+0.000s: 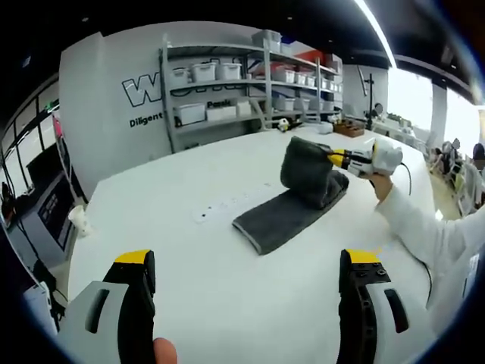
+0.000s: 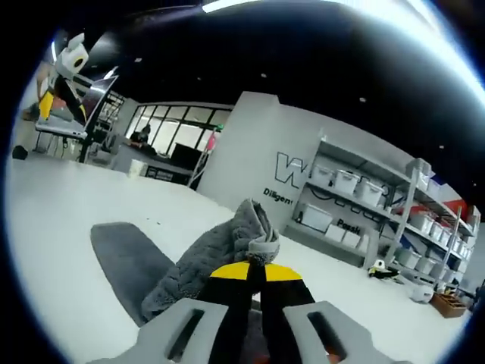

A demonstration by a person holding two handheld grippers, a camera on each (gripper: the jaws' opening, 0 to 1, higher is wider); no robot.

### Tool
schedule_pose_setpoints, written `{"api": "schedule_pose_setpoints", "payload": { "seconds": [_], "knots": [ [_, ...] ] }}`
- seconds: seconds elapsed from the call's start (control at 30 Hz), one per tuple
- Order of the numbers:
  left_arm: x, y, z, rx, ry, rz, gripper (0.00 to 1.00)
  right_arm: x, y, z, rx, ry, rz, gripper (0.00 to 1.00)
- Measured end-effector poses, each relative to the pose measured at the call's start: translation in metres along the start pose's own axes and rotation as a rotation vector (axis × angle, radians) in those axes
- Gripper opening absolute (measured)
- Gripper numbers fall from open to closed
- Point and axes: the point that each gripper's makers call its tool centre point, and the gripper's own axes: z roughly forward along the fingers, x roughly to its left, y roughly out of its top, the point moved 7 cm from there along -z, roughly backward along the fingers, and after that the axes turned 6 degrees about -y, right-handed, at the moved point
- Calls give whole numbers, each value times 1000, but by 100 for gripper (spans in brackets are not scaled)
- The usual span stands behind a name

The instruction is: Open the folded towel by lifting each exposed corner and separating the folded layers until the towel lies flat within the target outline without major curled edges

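Note:
A dark grey towel [image 1: 292,208] lies on the white table [image 1: 189,258], partly unfolded. Its right end is lifted into a hump. My right gripper [image 1: 333,159] comes in from the right, held by a hand in a white sleeve, and is shut on that raised layer. In the right gripper view the jaws [image 2: 254,271] are closed together on a bunched corner of the towel [image 2: 227,246], and the flat part of the towel [image 2: 125,254] stretches away to the left. My left gripper [image 1: 250,265] hovers open over the near table, well short of the towel.
Metal shelves with white bins [image 1: 227,80] stand behind the table. Small marks [image 1: 227,205] sit on the tabletop left of the towel. A person's sleeve [image 1: 428,235] crosses the right side. Another gripper [image 2: 68,68] shows at the upper left of the right gripper view.

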Motion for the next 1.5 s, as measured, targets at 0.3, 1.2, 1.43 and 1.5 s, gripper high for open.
{"api": "schedule_pose_setpoints", "payload": {
  "seconds": [0.3, 1.2, 1.43, 1.5],
  "knots": [
    [-5, -3, 15, 42, -11, 11, 100, -50, -13, -17, 7, -86, 8, 0],
    [-22, -15, 47, 126, -61, 16, 100, -184, -66, -73, 98, -324, -13, 0],
    [-27, -12, 51, 126, -93, 25, 100, -210, -79, -89, 134, -402, 12, 0],
    [-26, -12, 52, 129, -93, 27, 100, -216, -84, -93, 149, -414, -1, 0]
  ]
}}
